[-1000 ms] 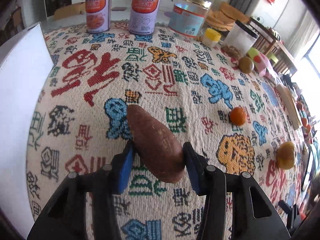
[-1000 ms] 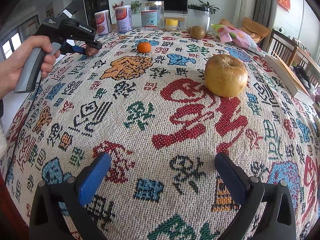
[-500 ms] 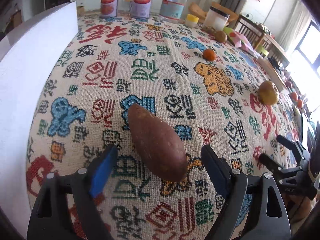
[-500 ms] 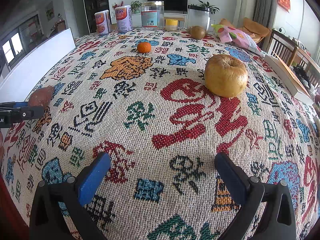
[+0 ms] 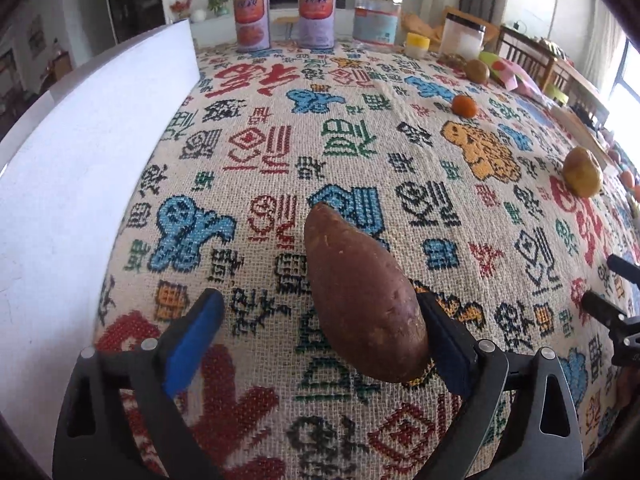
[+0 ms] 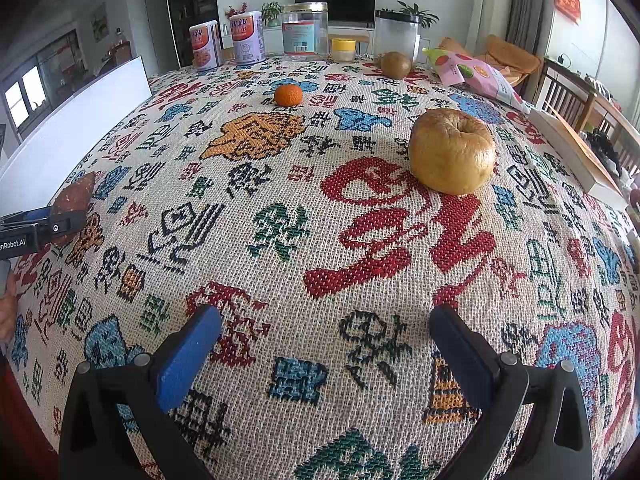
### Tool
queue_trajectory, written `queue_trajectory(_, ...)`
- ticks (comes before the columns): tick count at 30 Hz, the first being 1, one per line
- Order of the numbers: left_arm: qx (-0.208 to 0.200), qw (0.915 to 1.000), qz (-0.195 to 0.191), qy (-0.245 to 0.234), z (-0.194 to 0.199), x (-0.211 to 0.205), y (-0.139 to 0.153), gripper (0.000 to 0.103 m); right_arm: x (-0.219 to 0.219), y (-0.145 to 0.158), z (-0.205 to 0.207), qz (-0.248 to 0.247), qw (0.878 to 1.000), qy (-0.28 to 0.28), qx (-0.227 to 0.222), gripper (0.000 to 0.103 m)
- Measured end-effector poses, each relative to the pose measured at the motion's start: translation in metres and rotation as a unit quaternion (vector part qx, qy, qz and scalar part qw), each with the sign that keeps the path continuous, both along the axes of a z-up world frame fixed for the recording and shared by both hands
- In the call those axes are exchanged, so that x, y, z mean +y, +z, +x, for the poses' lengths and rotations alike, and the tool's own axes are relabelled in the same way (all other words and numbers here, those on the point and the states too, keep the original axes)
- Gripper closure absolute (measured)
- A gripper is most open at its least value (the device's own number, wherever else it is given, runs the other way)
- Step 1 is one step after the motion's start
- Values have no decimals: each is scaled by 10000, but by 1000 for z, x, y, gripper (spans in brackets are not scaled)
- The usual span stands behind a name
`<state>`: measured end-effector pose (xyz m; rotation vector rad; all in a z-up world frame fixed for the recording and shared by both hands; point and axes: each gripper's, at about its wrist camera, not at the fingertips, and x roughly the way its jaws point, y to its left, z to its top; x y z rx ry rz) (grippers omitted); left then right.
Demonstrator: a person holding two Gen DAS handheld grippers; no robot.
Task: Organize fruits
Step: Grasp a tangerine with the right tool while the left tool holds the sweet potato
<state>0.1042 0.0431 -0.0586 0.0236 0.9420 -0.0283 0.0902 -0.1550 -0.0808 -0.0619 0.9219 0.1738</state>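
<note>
A brown sweet potato (image 5: 360, 300) lies on the patterned tablecloth (image 5: 360, 140) between the fingers of my left gripper (image 5: 316, 308), whose jaws are opening. The left pad stands well clear of it; the right pad is close beside it. My right gripper (image 6: 324, 316) hovers open over bare cloth with nothing between its fingers. Ahead of it sits a yellow-brown apple-like fruit (image 6: 452, 152). Farther back are a tangerine (image 6: 288, 95) and a kiwi (image 6: 395, 65). The right wrist view shows the sweet potato (image 6: 76, 196) at the far left.
A white board (image 5: 80, 152) runs along the table's left edge. Two cans (image 5: 252, 20), a glass jar (image 5: 376, 16) and other containers line the far edge. A snack bag (image 6: 472, 70) and a book (image 6: 576, 152) lie at the right.
The left gripper carried the sweet potato toward the near left of the table, then spread its jaws, leaving it on the cloth. The right gripper has not moved.
</note>
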Motion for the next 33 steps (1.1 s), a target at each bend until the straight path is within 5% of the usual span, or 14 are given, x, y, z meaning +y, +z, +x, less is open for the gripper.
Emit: queue_trajectory(33, -30, 9999, -72, 76, 2, 3, 0, 1, -1, 0, 0, 0, 10000, 3, 1, 0)
